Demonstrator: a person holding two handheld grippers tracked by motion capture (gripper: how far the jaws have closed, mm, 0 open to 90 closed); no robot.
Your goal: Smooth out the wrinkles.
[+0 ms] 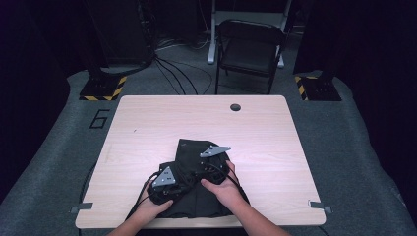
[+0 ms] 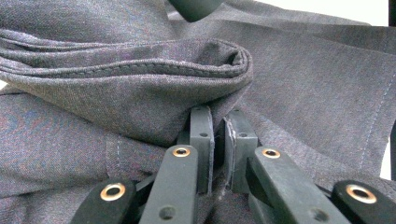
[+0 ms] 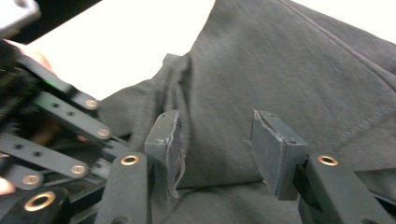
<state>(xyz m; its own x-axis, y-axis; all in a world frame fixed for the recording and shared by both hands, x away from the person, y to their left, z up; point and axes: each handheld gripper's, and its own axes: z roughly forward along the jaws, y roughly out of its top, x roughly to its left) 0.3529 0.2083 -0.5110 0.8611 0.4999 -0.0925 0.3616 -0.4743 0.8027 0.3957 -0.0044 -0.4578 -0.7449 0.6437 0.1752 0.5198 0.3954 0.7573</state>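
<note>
Left gripper pinches the dark garment; right gripper hovers half-open above it.

Overhead view; two close cloth-level views

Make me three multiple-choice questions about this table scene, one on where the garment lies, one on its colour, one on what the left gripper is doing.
1. Where does the garment lie on the table?
A. near edge
B. far edge
C. left corner

2. What colour is it?
A. red
B. dark grey
C. white

3. How do the left gripper jaws stand?
A. wide open
B. off the cloth
C. nearly shut on a fold

Answers: 1 A, it lies by the person's hands; 2 B, dark grey weave in both gripper views; 3 C, the pads pinch cloth.
</note>
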